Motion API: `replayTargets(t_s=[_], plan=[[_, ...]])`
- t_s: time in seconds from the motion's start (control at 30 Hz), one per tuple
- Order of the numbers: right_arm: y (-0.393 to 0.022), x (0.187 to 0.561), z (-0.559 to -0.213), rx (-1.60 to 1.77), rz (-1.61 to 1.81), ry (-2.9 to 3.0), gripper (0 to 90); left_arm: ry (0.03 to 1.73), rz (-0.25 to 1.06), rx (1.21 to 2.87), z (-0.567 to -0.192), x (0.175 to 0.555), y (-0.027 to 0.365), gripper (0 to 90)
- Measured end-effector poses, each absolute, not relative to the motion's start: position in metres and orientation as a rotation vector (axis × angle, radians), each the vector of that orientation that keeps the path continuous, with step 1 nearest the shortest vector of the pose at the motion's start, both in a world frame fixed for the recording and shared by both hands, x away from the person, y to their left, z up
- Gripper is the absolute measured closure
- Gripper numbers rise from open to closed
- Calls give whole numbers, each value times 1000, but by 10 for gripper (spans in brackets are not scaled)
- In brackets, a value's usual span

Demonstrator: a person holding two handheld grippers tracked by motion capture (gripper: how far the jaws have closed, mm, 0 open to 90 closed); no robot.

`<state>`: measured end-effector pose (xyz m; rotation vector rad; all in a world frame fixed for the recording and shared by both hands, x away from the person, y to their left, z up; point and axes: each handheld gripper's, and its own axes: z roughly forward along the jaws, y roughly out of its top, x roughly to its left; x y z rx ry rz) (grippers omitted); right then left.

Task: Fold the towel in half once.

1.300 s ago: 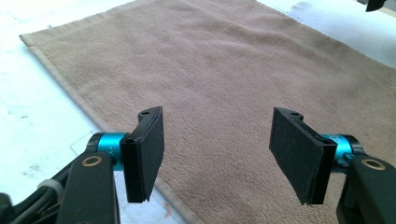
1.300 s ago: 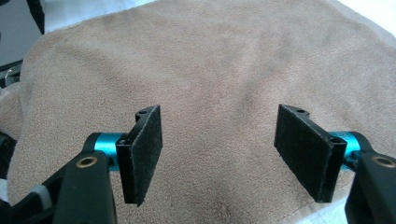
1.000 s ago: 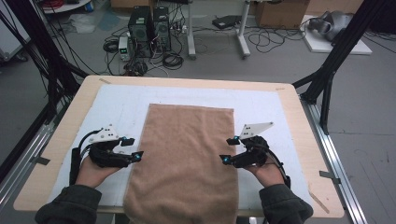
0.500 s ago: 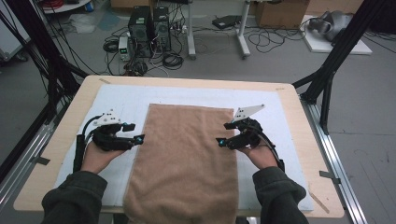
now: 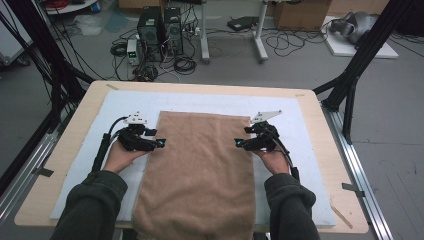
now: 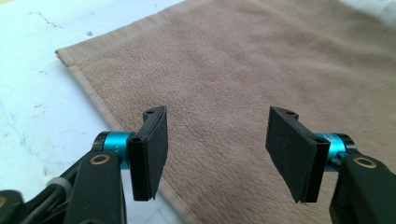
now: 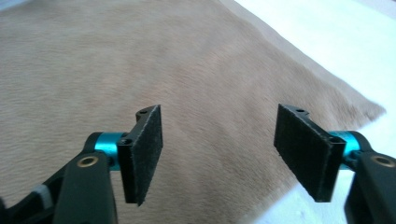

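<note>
**Now both grippers are poised at the towel's far corners**

Now the left gripper is hovering over the left edge of the brown rectangular terry towel, just short of its far left corner, with its jaws standing well apart and nothing between them; they have just been closing a little. The right gripper is mirroring it at the towel's right edge near the far right corner, jaws likewise apart, empty, and just narrowing. Neither pair of pads is pressing the cloth.

In the left gripper view the flat black pads are looking rough and foam-like, mounted on turquoise metal collars, while the towel beneath is showing a soft, short nap and a stitched hem along its edge. The right gripper view is showing the same fuzzy pile running to a pointed corner.

The towel is lying flat on the white padded mat covering the pale wooden table, its near end hanging over the table's front edge.

Compared with a second ago, both hands are sitting farther up the towel's sides, closer to its far end.
</note>
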<state>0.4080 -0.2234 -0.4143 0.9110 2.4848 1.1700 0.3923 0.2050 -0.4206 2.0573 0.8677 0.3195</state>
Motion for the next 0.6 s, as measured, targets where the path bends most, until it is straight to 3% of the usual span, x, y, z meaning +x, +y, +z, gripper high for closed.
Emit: replayTargets(t_s=[0.4, 0.47, 0.53, 0.6], plan=[[-228, 421, -440, 984, 1036, 2517, 469, 962, 384, 2104, -444, 408, 208, 532], [-228, 421, -441, 991, 1045, 2517, 545, 993, 418, 2108, -443, 407, 207, 647], [-226, 420, -441, 999, 1048, 2518, 584, 978, 437, 2131, -442, 406, 204, 710], [-227, 420, -440, 1006, 1055, 2530, 680, 965, 453, 2146, -442, 405, 201, 778]])
